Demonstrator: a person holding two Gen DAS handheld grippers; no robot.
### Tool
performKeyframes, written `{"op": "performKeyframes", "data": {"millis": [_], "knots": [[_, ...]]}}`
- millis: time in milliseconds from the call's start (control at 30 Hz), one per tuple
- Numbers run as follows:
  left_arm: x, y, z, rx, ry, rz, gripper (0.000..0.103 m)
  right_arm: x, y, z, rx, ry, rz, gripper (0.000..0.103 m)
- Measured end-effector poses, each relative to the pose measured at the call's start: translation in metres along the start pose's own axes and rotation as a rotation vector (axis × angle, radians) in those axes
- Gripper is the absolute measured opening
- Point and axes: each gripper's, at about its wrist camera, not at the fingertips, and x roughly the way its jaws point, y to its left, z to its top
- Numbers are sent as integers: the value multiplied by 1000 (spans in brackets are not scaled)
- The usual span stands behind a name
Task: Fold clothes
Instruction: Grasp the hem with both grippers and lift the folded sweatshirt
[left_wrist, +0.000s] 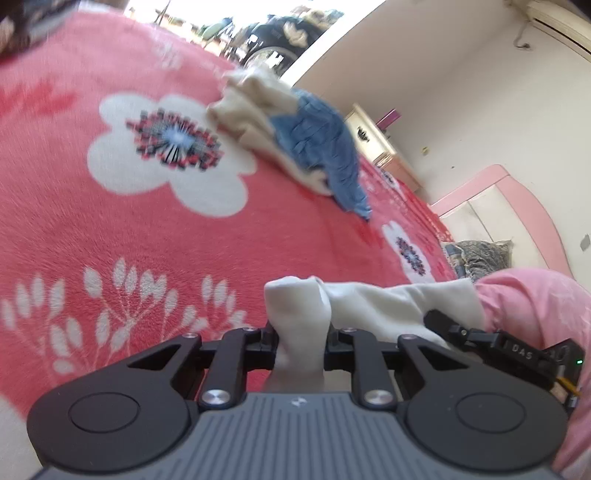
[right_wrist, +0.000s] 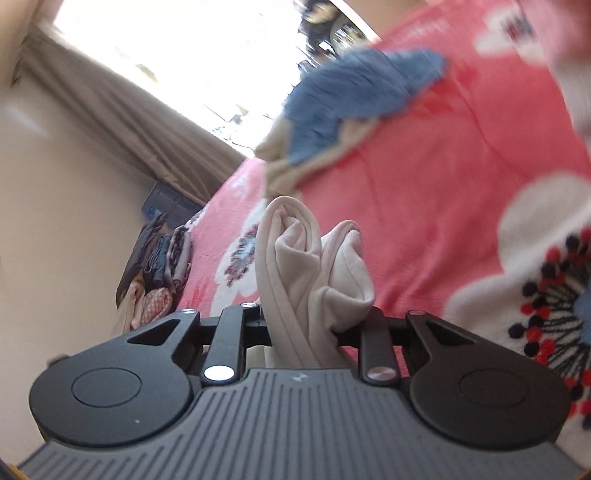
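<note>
So both grippers are pinching the same pale garment right now. In the left wrist view the left gripper (left_wrist: 301, 345) is sitting at the bottom centre of the frame with its jaws pulled in close, clamping a bunched fold of the white cloth (left_wrist: 388, 306), which is poking up between them and trailing off to the right. Over at the right edge the other tool's black body is showing, next to a pink sleeve (left_wrist: 535, 314).

In the right wrist view the right gripper (right_wrist: 306, 328) is doing the same thing: jaws nearly together, squeezing a rolled-up wad of that cloth (right_wrist: 314, 266), which is standing up in two lumpy folds just above the jaws in the middle of the frame.

Everything is hovering over a red floral blanket (left_wrist: 110, 240) that's filling most of the left view. Further back, upper centre, a blue garment (left_wrist: 325, 147) is lying draped over a cream garment (left_wrist: 251, 107) in a loose heap. The right view is showing the same heap at upper centre, pretty blurred. At the left of that view, a stack of folded clothes (right_wrist: 159, 269) is sitting by the blanket's edge, under a brown curtain (right_wrist: 122, 110).
</note>
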Motion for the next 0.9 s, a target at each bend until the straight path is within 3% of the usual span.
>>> {"op": "performKeyframes", "data": {"millis": [200,500,700,900], "knots": [[-64,-38,-19,71,-90,32,19,-48,55,-11,-129,-81,17,21],[-190,-41,-35,12,-309,7,19,-93,157,-23,-323,-129,124,20],[-286,-21,-23,-4,-485,48,18,-87,240,-40,-425,-142,264,20],[-377,14,11,-9,-609,157,18,-46,318,-58,-449,-125,432,20]]}}
